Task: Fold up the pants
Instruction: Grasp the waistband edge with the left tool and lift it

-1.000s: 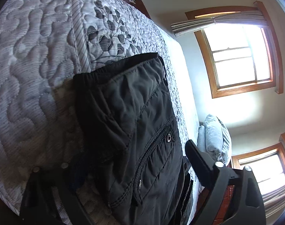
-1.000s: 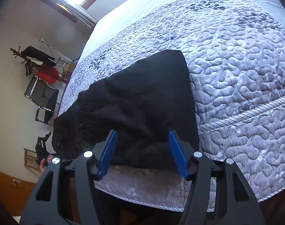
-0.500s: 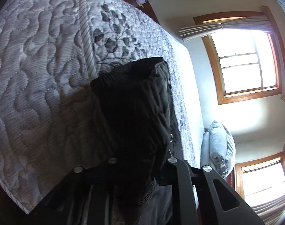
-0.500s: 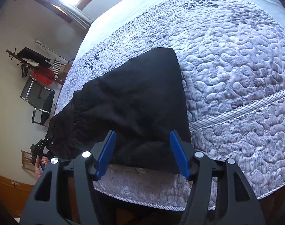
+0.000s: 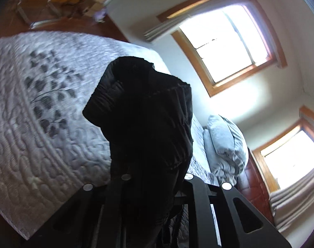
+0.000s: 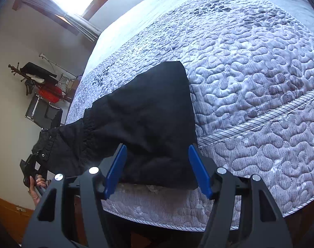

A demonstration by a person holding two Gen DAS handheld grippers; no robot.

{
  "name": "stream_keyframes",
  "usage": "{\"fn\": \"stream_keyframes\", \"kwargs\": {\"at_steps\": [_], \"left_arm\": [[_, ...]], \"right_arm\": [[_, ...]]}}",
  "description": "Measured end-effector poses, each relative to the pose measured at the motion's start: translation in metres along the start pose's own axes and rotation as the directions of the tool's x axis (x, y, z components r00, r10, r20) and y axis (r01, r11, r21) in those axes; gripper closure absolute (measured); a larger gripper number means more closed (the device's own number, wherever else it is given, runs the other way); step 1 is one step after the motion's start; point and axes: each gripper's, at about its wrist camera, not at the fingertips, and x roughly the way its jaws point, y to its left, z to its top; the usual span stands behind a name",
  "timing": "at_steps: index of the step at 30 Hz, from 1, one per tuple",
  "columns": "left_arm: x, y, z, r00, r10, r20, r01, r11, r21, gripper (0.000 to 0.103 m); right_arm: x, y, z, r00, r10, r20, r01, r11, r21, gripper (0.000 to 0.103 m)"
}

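Note:
The black pants [image 6: 148, 113] lie on the grey quilted bed [image 6: 249, 78], leg end near the front edge. My right gripper [image 6: 157, 169] is open, its blue fingers [image 6: 115, 167] on either side of the leg end, just above it. My left gripper [image 5: 154, 177] is shut on the waist end of the pants [image 5: 146, 119] and holds it lifted off the bed; the cloth hides the fingertips. In the right wrist view the left gripper [image 6: 31, 169] shows at far left, with the waist end raised off the bed's side.
Pillows [image 5: 225, 142] lie at the head of the bed. Two windows [image 5: 229, 43] are on the wall. A coat rack and chair [image 6: 43, 95] stand past the bed's left side. Boxes [image 5: 59, 2] sit on the wood floor.
My left gripper closed on the waist end and lifted it up off the bed, to the left. The right gripper stayed open over the leg end.

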Motion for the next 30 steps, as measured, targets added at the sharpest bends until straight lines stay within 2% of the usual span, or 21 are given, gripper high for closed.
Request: {"fn": "stream_keyframes", "kwargs": {"at_steps": [4,8,11,16,19,23,25,27,30], "left_arm": [[0.006,-0.045,-0.016,0.999,-0.038,-0.038,0.042,0.993,0.111,0.087],[0.016,-0.091,-0.045,0.994,-0.052,-0.096,0.074,0.968,0.239,0.086],[0.025,-0.120,-0.073,0.989,-0.034,-0.144,0.082,0.935,0.346,0.084],[0.051,-0.149,-0.113,0.972,0.007,-0.235,0.105,0.882,0.459,0.082],[0.072,-0.162,-0.149,0.955,0.071,-0.287,0.105,0.825,0.555,0.081],[0.095,-0.167,-0.187,0.927,0.145,-0.345,0.110,0.776,0.621,0.076],[0.105,-0.167,-0.206,0.906,0.187,-0.380,0.117,0.751,0.650,0.069],[0.113,-0.164,-0.221,0.885,0.219,-0.412,0.126,0.738,0.663,0.061],[0.120,-0.165,-0.238,0.864,0.267,-0.426,0.131,0.699,0.703,0.053]], "right_arm": [[-0.003,-0.007,-0.001,1.000,0.002,0.011,-0.002,1.000,0.015,0.039],[-0.009,-0.016,-0.003,1.000,0.005,0.021,-0.006,1.000,0.028,0.039],[-0.013,-0.024,-0.005,0.999,0.013,0.033,-0.015,0.999,0.041,0.039],[-0.020,-0.038,-0.008,0.998,0.032,0.055,-0.036,0.997,0.073,0.039],[-0.024,-0.046,-0.009,0.997,0.038,0.066,-0.043,0.996,0.081,0.039],[-0.028,-0.055,-0.012,0.996,0.052,0.077,-0.059,0.993,0.098,0.038],[-0.030,-0.057,-0.012,0.995,0.054,0.080,-0.062,0.993,0.099,0.037],[-0.031,-0.059,-0.013,0.995,0.060,0.080,-0.068,0.993,0.098,0.037],[-0.031,-0.054,-0.012,0.995,0.065,0.081,-0.072,0.994,0.084,0.035]]}}
